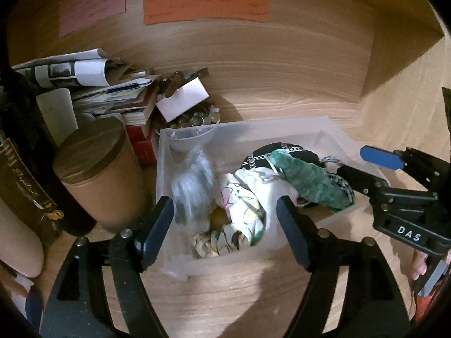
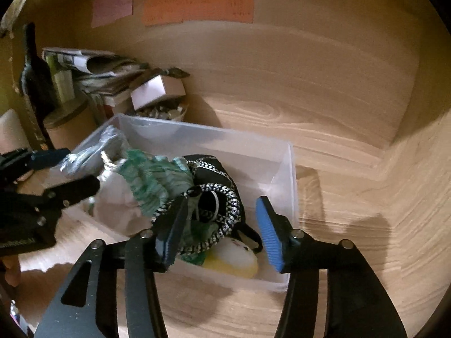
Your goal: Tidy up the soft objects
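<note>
A clear plastic bin [image 1: 332, 129] sits on the wooden tabletop [image 1: 225, 295], holding a green cloth [image 1: 307, 177], a patterned white cloth [image 1: 242, 205] and a black-and-white cord [image 2: 220, 222]. The left claw [image 1: 225, 228] gapes wide over the bin's near edge, empty. The right claw [image 2: 220, 233] also stands wide apart, gripping nothing, straddling the cord.
</note>
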`<move>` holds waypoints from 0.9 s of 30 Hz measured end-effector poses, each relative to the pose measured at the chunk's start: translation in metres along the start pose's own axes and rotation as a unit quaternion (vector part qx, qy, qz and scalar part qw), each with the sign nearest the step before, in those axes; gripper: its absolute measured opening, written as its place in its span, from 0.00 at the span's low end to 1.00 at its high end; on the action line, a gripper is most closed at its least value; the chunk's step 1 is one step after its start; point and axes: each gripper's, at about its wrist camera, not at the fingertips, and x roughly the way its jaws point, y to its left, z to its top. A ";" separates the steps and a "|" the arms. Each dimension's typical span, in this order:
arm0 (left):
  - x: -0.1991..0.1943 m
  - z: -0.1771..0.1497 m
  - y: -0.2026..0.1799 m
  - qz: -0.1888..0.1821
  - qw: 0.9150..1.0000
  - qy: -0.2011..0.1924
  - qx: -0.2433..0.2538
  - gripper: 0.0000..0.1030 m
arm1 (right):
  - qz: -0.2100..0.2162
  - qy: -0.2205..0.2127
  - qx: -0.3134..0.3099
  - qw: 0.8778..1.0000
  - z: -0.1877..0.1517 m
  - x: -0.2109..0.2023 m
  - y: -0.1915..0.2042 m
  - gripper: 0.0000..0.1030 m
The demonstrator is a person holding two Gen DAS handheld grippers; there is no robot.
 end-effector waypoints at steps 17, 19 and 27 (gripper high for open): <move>-0.120 0.003 -0.009 -0.004 0.991 -0.137 0.006 0.83 | 0.017 -0.142 0.008 0.990 0.004 -0.111 0.005 0.72; -0.138 0.002 -0.009 -0.004 0.987 -0.159 0.007 0.86 | 0.024 -0.161 0.009 0.987 0.003 -0.128 0.007 0.73; -0.183 -0.007 -0.015 -0.003 0.977 -0.215 0.010 0.99 | 0.040 -0.218 0.012 0.975 -0.008 -0.174 0.015 0.84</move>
